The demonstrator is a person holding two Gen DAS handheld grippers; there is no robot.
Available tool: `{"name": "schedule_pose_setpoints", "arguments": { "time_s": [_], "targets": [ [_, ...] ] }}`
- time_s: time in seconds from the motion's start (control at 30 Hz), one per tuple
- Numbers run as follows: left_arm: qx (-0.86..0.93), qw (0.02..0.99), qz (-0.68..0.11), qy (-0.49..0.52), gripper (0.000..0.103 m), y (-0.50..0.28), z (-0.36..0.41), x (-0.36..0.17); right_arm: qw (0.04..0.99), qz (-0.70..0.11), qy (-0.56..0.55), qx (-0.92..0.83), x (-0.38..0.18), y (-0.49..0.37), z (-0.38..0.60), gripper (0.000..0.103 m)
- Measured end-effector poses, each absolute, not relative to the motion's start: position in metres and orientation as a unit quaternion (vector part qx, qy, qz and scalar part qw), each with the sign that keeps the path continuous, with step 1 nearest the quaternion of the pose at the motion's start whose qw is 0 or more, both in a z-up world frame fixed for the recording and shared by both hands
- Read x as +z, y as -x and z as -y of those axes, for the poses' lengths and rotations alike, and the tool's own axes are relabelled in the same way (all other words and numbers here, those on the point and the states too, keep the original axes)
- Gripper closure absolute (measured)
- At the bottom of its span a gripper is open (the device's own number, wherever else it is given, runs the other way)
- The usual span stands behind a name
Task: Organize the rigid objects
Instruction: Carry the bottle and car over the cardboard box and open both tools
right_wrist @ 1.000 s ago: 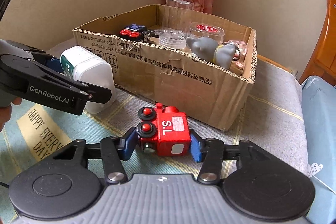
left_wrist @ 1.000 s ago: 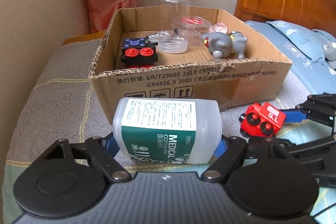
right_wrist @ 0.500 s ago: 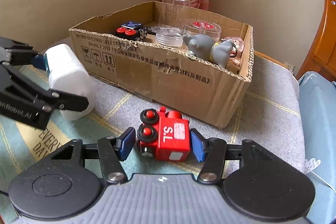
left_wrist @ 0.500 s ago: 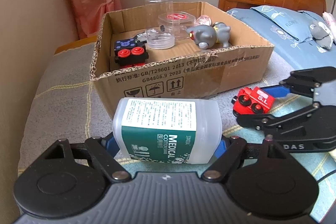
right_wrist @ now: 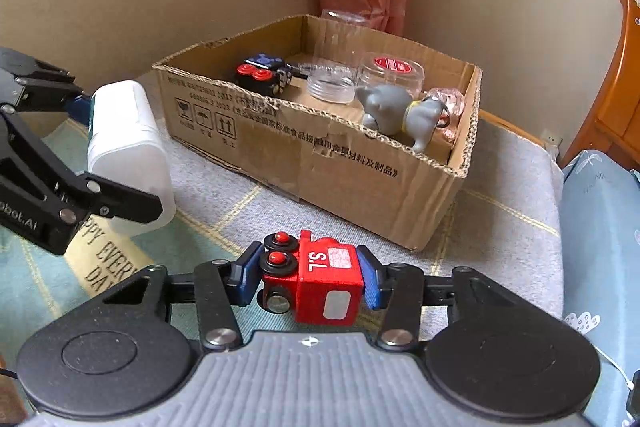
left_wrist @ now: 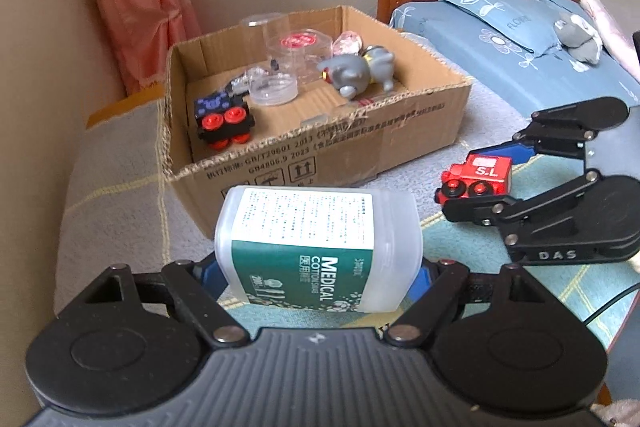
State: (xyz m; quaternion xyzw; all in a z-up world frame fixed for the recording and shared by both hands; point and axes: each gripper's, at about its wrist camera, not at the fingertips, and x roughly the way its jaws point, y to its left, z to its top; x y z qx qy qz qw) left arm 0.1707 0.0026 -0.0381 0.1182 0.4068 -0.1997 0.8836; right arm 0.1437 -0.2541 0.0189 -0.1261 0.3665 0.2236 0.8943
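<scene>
Toy train [right_wrist: 320, 279] clamped, right gripper [right_wrist: 308, 277]; bottle [left_wrist: 318, 247] clamped, left gripper [left_wrist: 320, 279].

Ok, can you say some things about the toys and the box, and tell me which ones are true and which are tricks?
1. The right gripper is clamped on the red toy train. True.
2. The left gripper is empty. False: it holds the white cotton swab box.
3. The grey elephant toy is inside the cardboard box. True.
4. The red toy train is already in the cardboard box. False: it is outside, in front of it.
5. A black toy with red wheels lies in the cardboard box. True.
</scene>
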Motion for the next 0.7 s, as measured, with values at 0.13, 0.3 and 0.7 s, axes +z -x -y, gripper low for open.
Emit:
{"name": "schedule_pose_setpoints", "arguments": {
  "time_s": [0.13,0.3,0.7],
  "targets": [
    [-0.205,0.882,-0.404,-0.130,0.021,-0.166,-0.003,-0.030,0.896,-0.359,0.125,0.230,0.034,-0.137,0.258,0.049],
    [-0.216,0.879,-0.402,-0.136,0.021,-0.162,-0.006,-0.019,0.900,-0.344,0.124,0.239,0.052,-0.128,0.261,0.049],
    [-0.217,0.890,-0.374,-0.143,0.021,-0.180,-0.019,0.015,0.913,-0.299,0.133,0.243,0.094,-0.143,0.256,0.049]
  ]
}}
